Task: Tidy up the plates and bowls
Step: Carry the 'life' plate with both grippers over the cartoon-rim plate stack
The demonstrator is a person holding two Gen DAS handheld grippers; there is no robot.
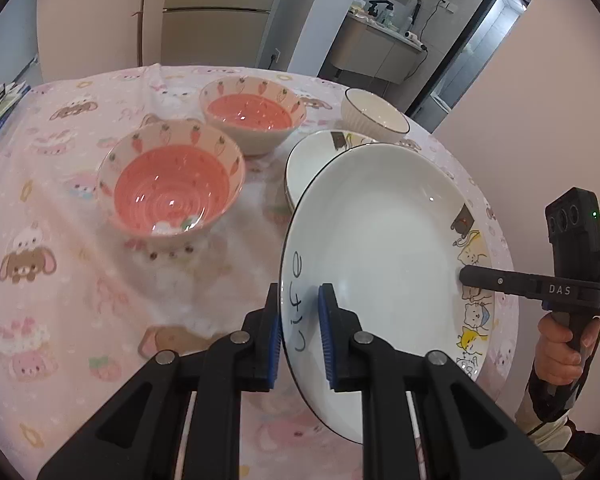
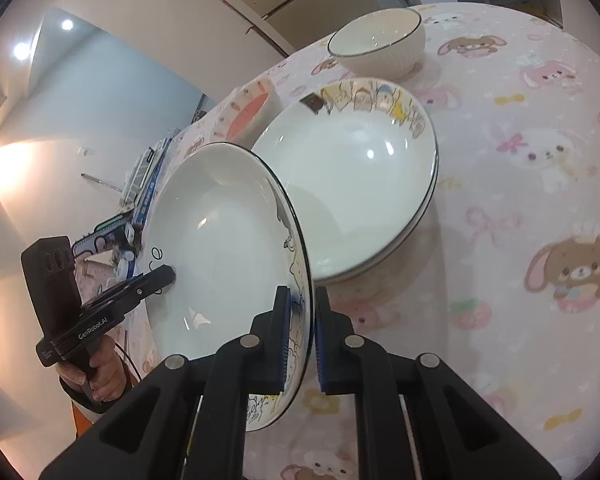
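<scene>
Both grippers are clamped on opposite edges of one white plate (image 1: 380,248), which hangs tilted above the table (image 1: 60,208) with its cat-drawn rim toward the right of the left wrist view. The left gripper (image 1: 299,332) pinches the plate's near rim at lower centre of that frame, blue pads on either side of the edge (some handwritten marks sit between them). The right gripper (image 1: 466,276) bites the far rim at right centre, with the person's hand (image 1: 560,344) on its handle below.

In the right wrist view the right gripper (image 2: 302,336) closes on the plate's rim at lower centre, and the left gripper (image 2: 168,274) grips the opposite edge at lower left.

Behind the held plate a second plate (image 2: 352,176) with the same cat border lies on the pink cartoon tablecloth. A white ribbed bowl (image 1: 374,114) stands beyond it toward the upper right. Two pink carrot-patterned bowls (image 1: 172,188) stand left of centre in the left wrist view, one behind the other
</scene>
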